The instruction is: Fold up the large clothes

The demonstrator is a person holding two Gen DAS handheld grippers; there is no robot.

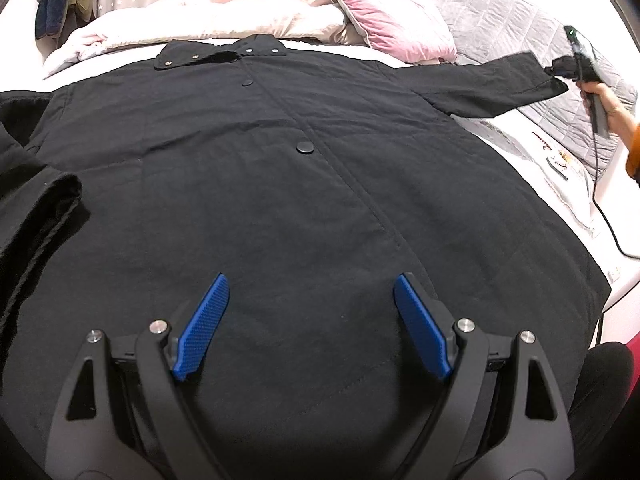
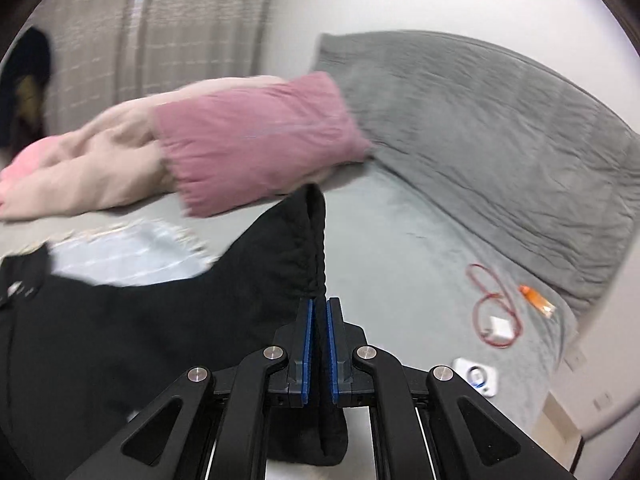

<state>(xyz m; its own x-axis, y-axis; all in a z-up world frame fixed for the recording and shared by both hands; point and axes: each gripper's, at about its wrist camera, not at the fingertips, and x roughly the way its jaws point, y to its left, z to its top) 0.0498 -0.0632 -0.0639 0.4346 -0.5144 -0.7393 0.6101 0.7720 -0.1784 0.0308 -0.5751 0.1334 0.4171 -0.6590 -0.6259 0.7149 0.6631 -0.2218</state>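
Black coat (image 1: 280, 184) spread front-up across the bed (image 1: 560, 148), snapped shut, collar far side, faintly wrinkled, left sleeve (image 1: 36, 200) bunched at the edge, left gripper (image 1: 310, 292) spread wide above the hem, right gripper (image 2: 319, 308) clamped on the right cuff (image 2: 308, 240), sleeve outstretched.

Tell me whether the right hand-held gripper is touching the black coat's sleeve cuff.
Touching: the right wrist view shows the right hand-held gripper clamped on the cuff.
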